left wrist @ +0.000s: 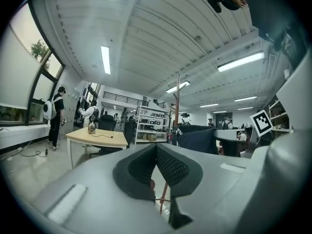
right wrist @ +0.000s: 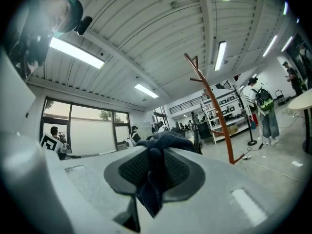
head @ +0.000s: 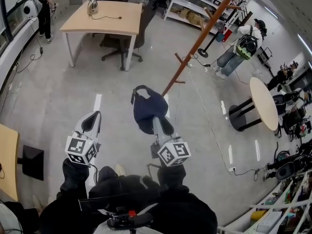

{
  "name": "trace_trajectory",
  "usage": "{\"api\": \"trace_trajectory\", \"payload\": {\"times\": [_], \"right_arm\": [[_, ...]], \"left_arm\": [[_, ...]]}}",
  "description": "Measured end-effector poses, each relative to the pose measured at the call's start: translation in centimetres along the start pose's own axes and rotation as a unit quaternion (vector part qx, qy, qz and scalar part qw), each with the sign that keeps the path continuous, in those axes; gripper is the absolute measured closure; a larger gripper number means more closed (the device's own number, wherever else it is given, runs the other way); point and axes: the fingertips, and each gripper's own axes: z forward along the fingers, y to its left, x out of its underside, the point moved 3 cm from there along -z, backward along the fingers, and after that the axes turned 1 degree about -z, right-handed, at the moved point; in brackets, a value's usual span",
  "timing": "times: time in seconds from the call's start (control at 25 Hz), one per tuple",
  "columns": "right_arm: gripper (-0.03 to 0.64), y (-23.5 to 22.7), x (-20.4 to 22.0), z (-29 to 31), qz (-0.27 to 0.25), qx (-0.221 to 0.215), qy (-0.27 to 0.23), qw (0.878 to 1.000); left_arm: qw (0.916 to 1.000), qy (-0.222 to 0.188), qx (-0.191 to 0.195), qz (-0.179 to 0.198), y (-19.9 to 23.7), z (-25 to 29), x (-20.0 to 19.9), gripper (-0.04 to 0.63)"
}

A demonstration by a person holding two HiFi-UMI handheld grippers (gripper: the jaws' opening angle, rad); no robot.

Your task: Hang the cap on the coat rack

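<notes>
A navy cap (head: 146,108) hangs from my right gripper (head: 159,124), which is shut on its cloth. In the right gripper view the dark fabric (right wrist: 157,179) is pinched between the pads and bunches above them. The brown coat rack (head: 200,40) stands just beyond the cap, its pole leaning up to the right, with short pegs (head: 179,58) along it. In the right gripper view the coat rack (right wrist: 214,111) rises to the right of the jaws. My left gripper (head: 91,121) is held level to the left of the cap, its pads (left wrist: 168,167) meeting at the tips with nothing between them.
A wooden table (head: 105,18) with an office chair (head: 124,38) stands at the back left. A person (head: 241,48) stands beyond the rack, near shelves (head: 192,4). A round table (head: 263,104) is at the right. Cables (head: 209,121) run across the floor.
</notes>
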Motion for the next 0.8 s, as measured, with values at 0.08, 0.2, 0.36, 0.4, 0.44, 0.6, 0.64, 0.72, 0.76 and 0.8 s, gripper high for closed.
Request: {"api": "trace_trajectory", "payload": {"times": [0.08, 0.2, 0.36, 0.4, 0.44, 0.6, 0.64, 0.72, 0.76, 0.8], "right_arm": [[0.534, -0.3, -0.3, 0.7, -0.002, 0.014, -0.004, 1.000], [0.534, -0.3, -0.7, 1.4, -0.005, 0.038, -0.011, 0.999], [0.534, -0.5, -1.3, 2.4, -0.005, 0.074, -0.018, 0.997], [0.534, -0.4, -1.4, 2.7, -0.004, 0.084, -0.021, 0.996], [0.534, -0.4, -1.5, 3.1, -0.004, 0.093, -0.024, 0.995], [0.534, -0.4, -1.7, 3.8, -0.005, 0.129, -0.036, 0.991], [0.534, -0.5, -1.7, 3.8, -0.004, 0.139, -0.038, 0.990], [0.534, -0.6, -1.9, 4.1, -0.004, 0.158, -0.043, 0.986], [0.534, -0.6, -2.0, 4.3, -0.004, 0.167, -0.046, 0.985], [0.534, -0.6, -2.1, 4.5, -0.005, 0.176, -0.049, 0.983]], "left_arm": [[0.9999, 0.003, 0.011, -0.002, 0.7, 1.0, -0.1, 0.592], [0.9994, 0.008, 0.034, -0.003, 1.7, 2.5, -0.3, 0.592], [0.9971, 0.017, 0.075, -0.001, 2.8, 5.3, -1.2, 0.592], [0.9961, 0.020, 0.086, 0.000, 3.2, 6.1, -1.4, 0.592], [0.9950, 0.021, 0.098, 0.001, 3.5, 6.9, -1.6, 0.592], [0.9898, 0.026, 0.140, 0.006, 4.3, 9.7, -2.2, 0.592], [0.9881, 0.030, 0.151, 0.006, 4.3, 10.3, -2.2, 0.592], [0.9845, 0.035, 0.172, 0.006, 4.5, 11.3, -2.3, 0.592], [0.9828, 0.038, 0.181, 0.005, 4.7, 11.8, -2.5, 0.592], [0.9813, 0.041, 0.188, 0.005, 4.9, 12.2, -2.6, 0.592]]}}
